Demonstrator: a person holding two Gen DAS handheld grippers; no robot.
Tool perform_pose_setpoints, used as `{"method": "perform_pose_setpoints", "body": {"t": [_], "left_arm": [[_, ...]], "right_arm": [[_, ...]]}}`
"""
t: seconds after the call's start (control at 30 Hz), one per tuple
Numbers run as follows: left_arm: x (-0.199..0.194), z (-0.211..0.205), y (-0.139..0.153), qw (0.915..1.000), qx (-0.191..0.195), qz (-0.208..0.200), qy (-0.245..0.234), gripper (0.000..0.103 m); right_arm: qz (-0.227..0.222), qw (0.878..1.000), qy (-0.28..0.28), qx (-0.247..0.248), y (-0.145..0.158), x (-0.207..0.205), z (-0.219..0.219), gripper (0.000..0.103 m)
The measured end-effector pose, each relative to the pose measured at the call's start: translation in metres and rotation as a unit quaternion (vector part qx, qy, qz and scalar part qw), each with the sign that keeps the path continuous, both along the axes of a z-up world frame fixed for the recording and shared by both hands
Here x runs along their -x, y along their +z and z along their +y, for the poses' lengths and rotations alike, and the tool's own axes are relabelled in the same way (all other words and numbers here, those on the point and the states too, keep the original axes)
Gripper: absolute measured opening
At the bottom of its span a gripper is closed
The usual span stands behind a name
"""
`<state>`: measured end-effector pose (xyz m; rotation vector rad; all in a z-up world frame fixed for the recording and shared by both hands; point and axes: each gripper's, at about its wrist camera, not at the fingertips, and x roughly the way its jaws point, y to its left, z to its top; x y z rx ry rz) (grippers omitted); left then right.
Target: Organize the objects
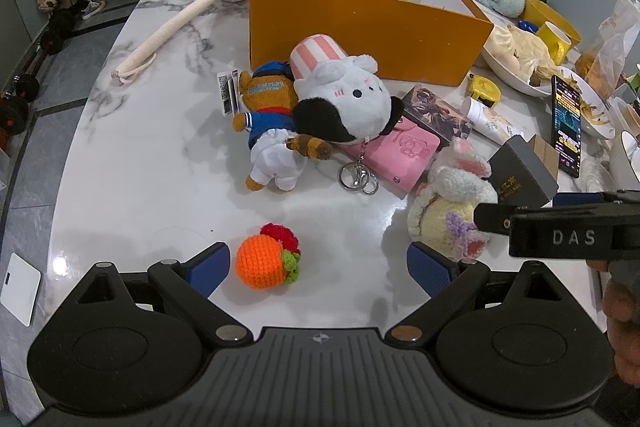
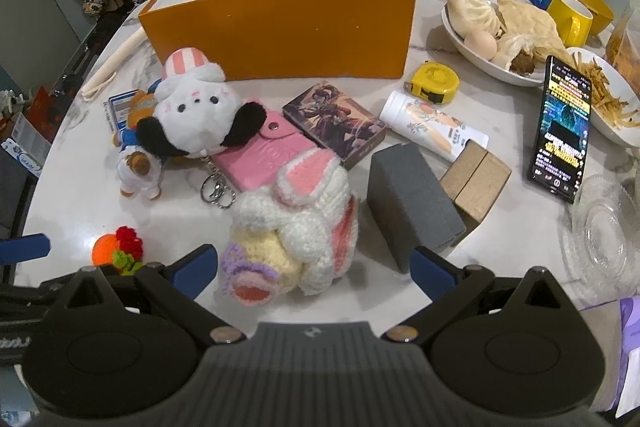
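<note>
An empty orange box (image 1: 360, 31) (image 2: 280, 35) stands at the back of the marble table (image 1: 160, 155). In front lie a white dog plush (image 1: 344, 99) (image 2: 196, 115), a bear plush (image 1: 268, 139) (image 2: 138, 163), a pink wallet (image 1: 396, 155) (image 2: 264, 151), a crochet bunny (image 1: 448, 203) (image 2: 296, 223) and a crochet orange (image 1: 262, 261) (image 2: 106, 251). My left gripper (image 1: 318, 265) is open, with the orange between its fingers. My right gripper (image 2: 314, 265) is open, its fingers on either side of the bunny.
A card box (image 2: 334, 119), a grey box (image 2: 412, 203), wooden blocks (image 2: 476, 179), a tube (image 2: 432, 127), a tape measure (image 2: 436, 83), a phone (image 2: 562, 127), food plates (image 2: 492, 31), a yellow mug (image 2: 570, 17) and a glass dish (image 2: 600, 227) crowd the right side. A massage stick (image 1: 176, 23) lies back left.
</note>
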<state>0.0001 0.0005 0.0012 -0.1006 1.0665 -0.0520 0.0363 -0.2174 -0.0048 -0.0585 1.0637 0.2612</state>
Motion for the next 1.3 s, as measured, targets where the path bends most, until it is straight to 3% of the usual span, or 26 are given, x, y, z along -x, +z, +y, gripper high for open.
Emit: {"method": "perform_pose_setpoints", "body": {"t": [0.4,0.53,0.63,0.8,0.87,0.93,1.07,1.2,1.3], "left_arm": [[0.003,0.006,0.004,0.9999,0.000,-0.008,0.006,0.103],[0.004,0.008,0.008,0.9999,0.001,-0.015,0.007,0.103],[0.004,0.008,0.009,0.9998,-0.001,-0.019,0.007,0.103],[0.003,0.004,0.013,0.9989,-0.022,-0.042,-0.003,0.103],[0.001,0.002,0.014,0.9983,-0.029,-0.049,-0.010,0.103],[-0.002,-0.001,0.014,0.9980,-0.034,-0.050,-0.015,0.103],[-0.011,0.000,0.011,0.9991,-0.026,-0.034,-0.010,0.103],[-0.025,0.005,0.010,0.9995,-0.018,-0.026,0.001,0.103],[-0.039,0.008,0.010,0.9984,-0.041,-0.039,0.001,0.103]], "right_arm": [[-0.031,0.999,0.012,-0.001,-0.009,-0.016,-0.007,0.102],[-0.042,0.997,0.063,-0.001,-0.008,-0.019,-0.004,0.102],[-0.054,0.994,0.085,-0.030,-0.003,-0.022,-0.007,0.102],[-0.035,0.991,0.101,-0.076,0.003,-0.026,-0.014,0.102],[-0.036,0.991,0.103,-0.079,0.007,-0.028,-0.015,0.098],[-0.032,0.989,0.105,-0.098,0.011,-0.032,-0.020,0.083],[-0.007,0.990,0.088,-0.113,0.012,-0.043,-0.031,0.082],[-0.015,0.990,0.087,-0.110,0.015,-0.047,-0.040,0.080],[-0.033,0.991,0.093,-0.086,0.017,-0.047,-0.041,0.067]]}}
